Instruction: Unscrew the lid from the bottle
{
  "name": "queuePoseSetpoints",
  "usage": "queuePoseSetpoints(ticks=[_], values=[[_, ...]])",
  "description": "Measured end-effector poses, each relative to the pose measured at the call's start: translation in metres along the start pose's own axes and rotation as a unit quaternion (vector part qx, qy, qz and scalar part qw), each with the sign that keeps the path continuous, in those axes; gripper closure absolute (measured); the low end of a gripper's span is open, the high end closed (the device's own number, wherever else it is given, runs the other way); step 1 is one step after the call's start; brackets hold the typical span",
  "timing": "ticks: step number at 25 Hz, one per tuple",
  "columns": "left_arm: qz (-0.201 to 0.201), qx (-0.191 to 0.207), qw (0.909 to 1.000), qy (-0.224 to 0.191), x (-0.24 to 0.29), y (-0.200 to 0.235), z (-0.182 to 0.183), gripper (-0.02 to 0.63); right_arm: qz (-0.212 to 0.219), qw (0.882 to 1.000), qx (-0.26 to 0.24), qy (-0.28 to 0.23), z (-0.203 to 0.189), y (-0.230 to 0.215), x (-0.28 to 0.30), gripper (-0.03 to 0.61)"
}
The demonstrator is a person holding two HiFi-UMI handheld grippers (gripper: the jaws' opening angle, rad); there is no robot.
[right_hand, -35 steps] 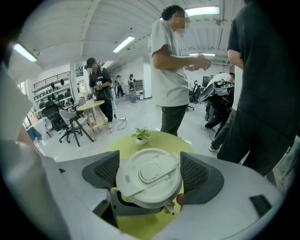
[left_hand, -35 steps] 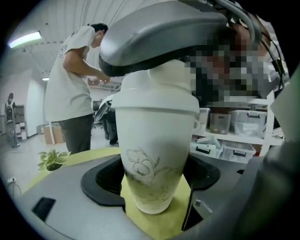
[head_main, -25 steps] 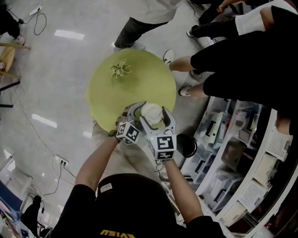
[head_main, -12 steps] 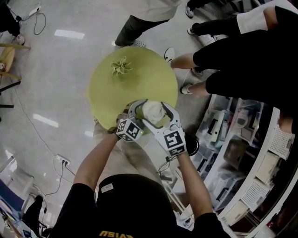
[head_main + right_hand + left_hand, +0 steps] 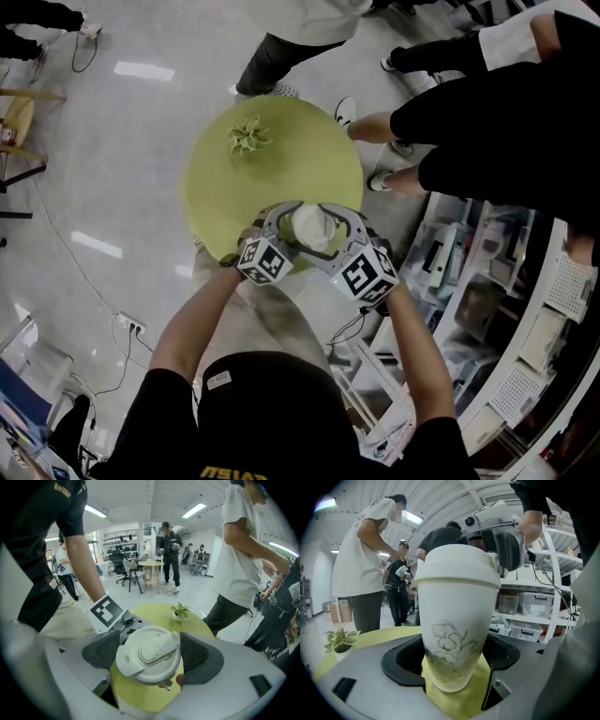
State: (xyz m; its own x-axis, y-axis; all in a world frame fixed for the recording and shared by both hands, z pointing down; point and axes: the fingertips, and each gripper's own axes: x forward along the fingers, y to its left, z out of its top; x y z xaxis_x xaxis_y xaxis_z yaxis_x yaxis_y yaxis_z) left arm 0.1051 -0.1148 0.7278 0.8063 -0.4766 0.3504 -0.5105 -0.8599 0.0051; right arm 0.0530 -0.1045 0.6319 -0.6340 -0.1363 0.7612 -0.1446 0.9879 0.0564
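The left claw [image 5: 454,665] pinches the lower body of the white bottle [image 5: 458,616] at the near edge of the round green desk [image 5: 281,169], probably to stop it turning. The right claw [image 5: 151,654] presses its pads on the lid [image 5: 149,663] from above, a hold suited to twisting it off. No brand can be read; the bottle shows only a line drawing of flowers.
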Motion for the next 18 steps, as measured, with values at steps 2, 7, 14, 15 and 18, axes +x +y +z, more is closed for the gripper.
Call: queuePoseSetpoints(ticks=[2, 7, 14, 15, 18], values=[[-0.002, 0.000, 1.0000, 0.000, 0.001, 0.001, -0.001, 0.219, 0.021, 0.999, -0.027, 0.009, 0.000, 0.002, 0.001, 0.178], [-0.005, 0.002, 1.0000, 0.002, 0.002, 0.000, -0.001, 0.219, 0.042, 0.998, -0.048, 0.016, -0.001, 0.003, 0.001, 0.178], [-0.004, 0.002, 1.0000, 0.006, 0.001, -0.001, -0.001, 0.221, 0.052, 0.998, -0.031, 0.028, -0.004, 0.004, 0.000, 0.165], [-0.004, 0.002, 1.0000, 0.006, 0.002, -0.002, -0.001, 0.221, 0.052, 0.998, -0.012, 0.025, -0.002, 0.001, -0.003, 0.108], [-0.005, 0.006, 0.9999, 0.007, 0.001, -0.001, 0.000, 0.221, 0.013, 0.998, 0.051, -0.025, 0.016, -0.016, -0.019, 0.084]])
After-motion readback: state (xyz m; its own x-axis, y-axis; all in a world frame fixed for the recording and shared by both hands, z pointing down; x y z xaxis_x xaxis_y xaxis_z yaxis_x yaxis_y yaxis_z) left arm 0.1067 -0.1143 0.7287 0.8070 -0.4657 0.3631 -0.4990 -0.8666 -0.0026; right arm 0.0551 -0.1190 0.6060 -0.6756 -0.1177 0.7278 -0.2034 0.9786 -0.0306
